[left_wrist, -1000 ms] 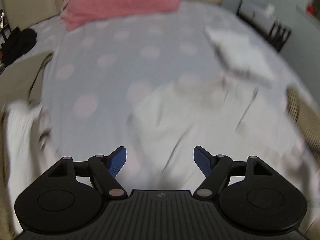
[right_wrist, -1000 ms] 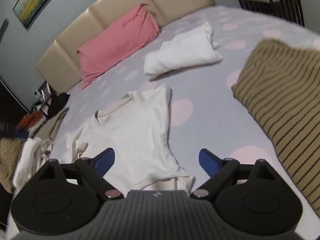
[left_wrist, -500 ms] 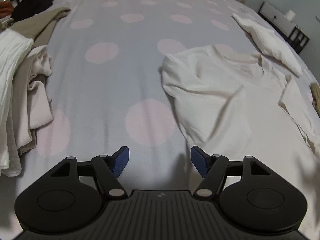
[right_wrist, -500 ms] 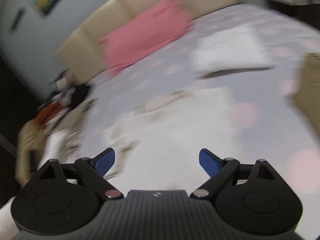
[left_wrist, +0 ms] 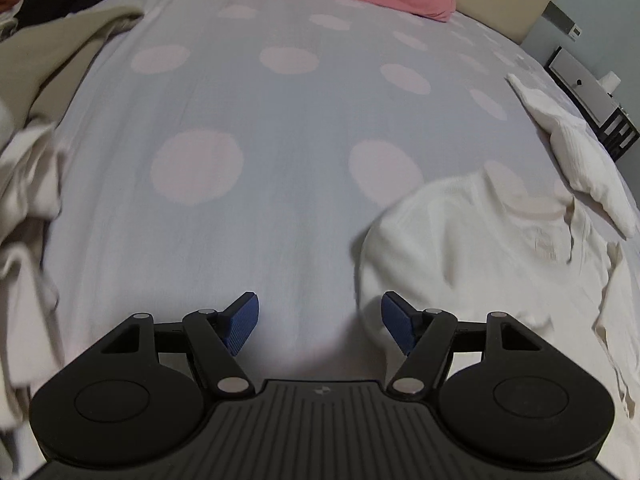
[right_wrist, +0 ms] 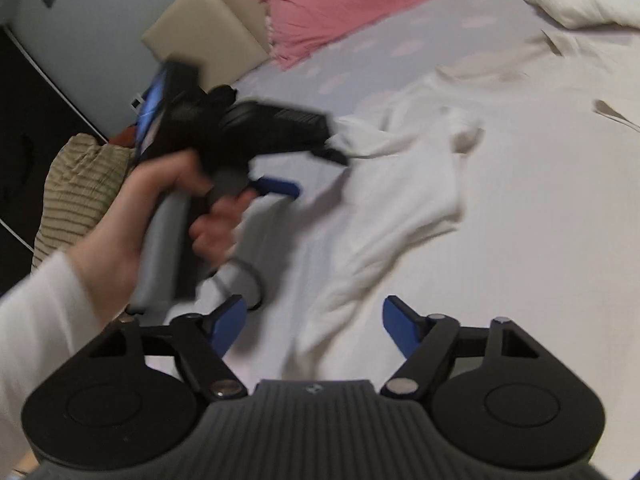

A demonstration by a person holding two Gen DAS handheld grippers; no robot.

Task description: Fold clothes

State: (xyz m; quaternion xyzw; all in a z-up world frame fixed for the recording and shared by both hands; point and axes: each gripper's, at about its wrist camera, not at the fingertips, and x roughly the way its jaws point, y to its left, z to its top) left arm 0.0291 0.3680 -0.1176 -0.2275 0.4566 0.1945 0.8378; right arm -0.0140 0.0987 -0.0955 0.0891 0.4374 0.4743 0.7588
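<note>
Both tools are released: the right tool [right_wrist: 310,326] hovers over the white shirt's [right_wrist: 420,208] near hem, the left tool [left_wrist: 318,326] beside its sleeve. The shirt lies rumpled on the bed [left_wrist: 248,208], short of the pink pillow [right_wrist: 360,4]. Smooth it flat, then pinch single edges.

Soft matt cloth shirt [left_wrist: 472,248] (creased); ribbed plastic tongs [left_wrist: 320,328].

Hand-held gripper [left_wrist: 319,322] agape beside shirt [left_wrist: 472,256].

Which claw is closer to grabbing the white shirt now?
Probably the left claw: it is open, low over the bed, with the white shirt's edge right beside its right finger. The right claw is open too, apparently higher above the shirt.
</note>
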